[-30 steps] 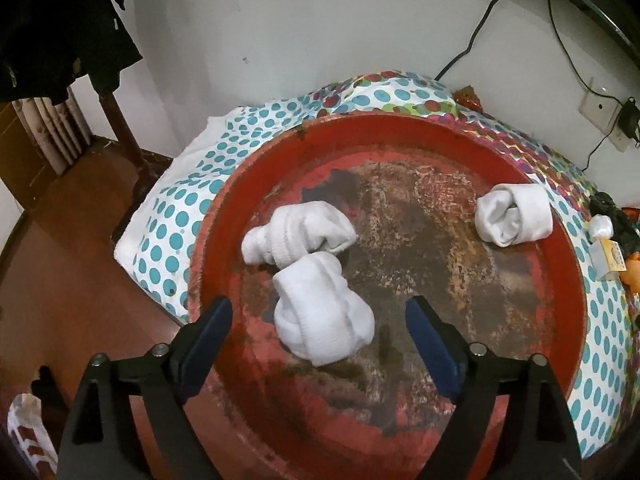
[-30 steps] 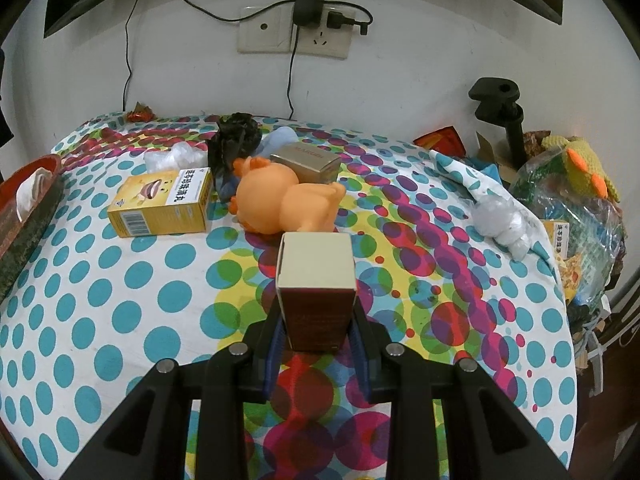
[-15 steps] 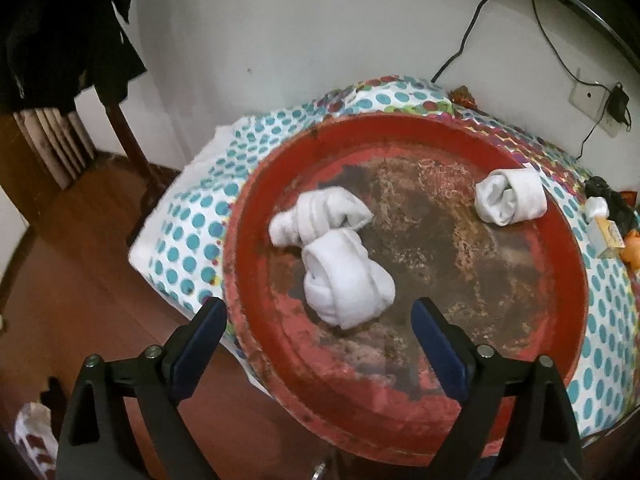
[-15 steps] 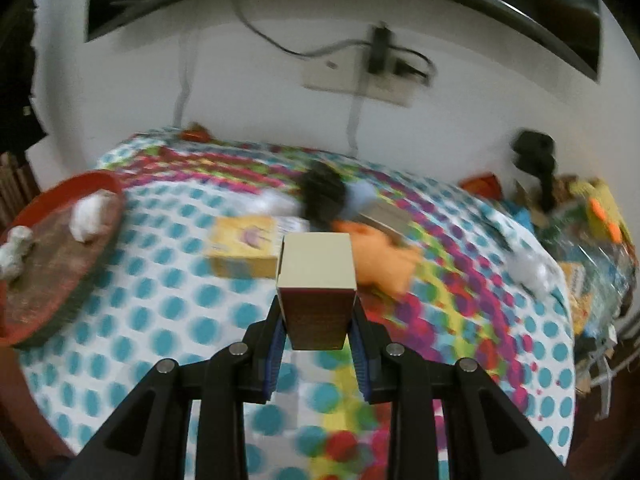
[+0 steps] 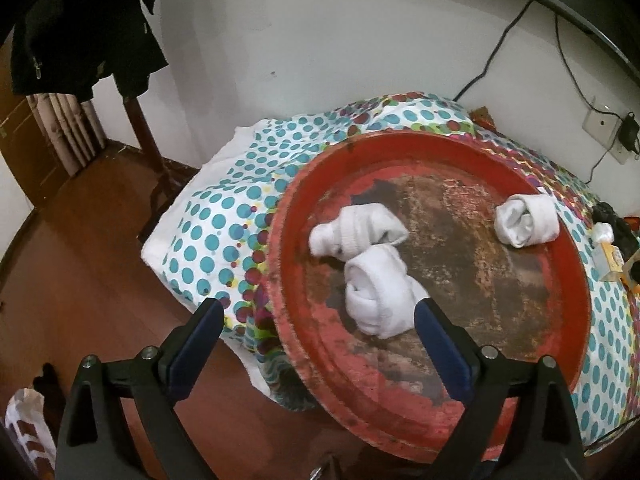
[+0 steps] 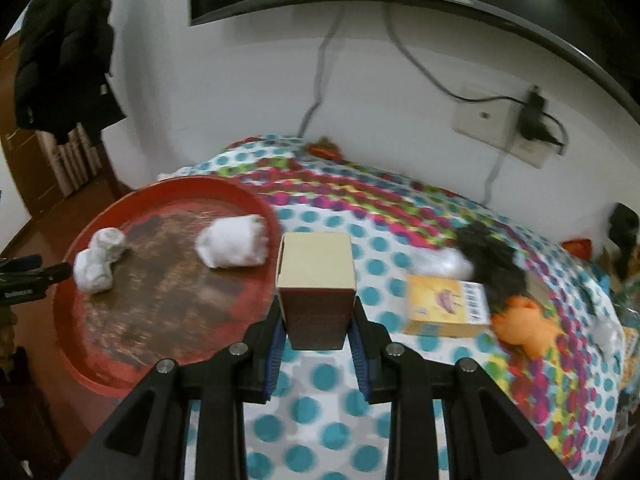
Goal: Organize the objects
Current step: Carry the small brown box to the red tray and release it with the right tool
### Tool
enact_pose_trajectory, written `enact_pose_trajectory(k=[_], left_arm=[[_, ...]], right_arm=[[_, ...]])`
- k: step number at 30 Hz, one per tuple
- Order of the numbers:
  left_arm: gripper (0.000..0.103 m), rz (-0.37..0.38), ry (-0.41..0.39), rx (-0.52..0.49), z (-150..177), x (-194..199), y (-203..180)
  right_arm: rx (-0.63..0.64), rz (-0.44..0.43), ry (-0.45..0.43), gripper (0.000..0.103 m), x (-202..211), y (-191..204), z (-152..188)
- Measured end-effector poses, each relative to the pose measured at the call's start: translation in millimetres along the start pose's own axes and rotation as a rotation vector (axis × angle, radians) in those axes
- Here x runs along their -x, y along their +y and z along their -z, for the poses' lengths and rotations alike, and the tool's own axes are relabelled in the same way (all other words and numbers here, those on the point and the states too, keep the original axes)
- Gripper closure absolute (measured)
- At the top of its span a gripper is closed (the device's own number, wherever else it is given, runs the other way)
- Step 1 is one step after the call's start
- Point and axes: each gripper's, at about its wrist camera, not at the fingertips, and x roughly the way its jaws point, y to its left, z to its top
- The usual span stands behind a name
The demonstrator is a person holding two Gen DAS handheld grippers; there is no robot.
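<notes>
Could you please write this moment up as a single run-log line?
left tongs: open, just widened, empty, over red tray | right tongs: shut on brown box above dotted cloth | three sock rolls in tray

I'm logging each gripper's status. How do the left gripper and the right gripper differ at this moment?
The left gripper has its jaws wide apart, just opened further, with nothing pressed between them; the right gripper is shut on a small box. The left hangs over the red tray near a white sock roll; the right is above the dotted cloth. Both have blue pads.

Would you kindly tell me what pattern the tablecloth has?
The tablecloth is white with teal and multicoloured polka dots; the right wrist view shows it best.
</notes>
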Motion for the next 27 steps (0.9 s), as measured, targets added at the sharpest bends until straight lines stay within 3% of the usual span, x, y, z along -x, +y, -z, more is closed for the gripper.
enact_pose_trajectory(k=[12,20,27], left_arm=[[0.008,-0.007,-0.005,0.088,-3,-3,29],[0.008,-0.01,-0.003,0.138,-3,-7,43],[0.008,-0.007,-0.012,0.148,-4,-4,45]], right_arm=[[0.12,-0.112,0.076,0.073,-48,93,-24],[0.116,-0.13,0.161,0.073,-85,118,-30],[0.149,-0.121,0.179,0.073,-99,134,-34]])
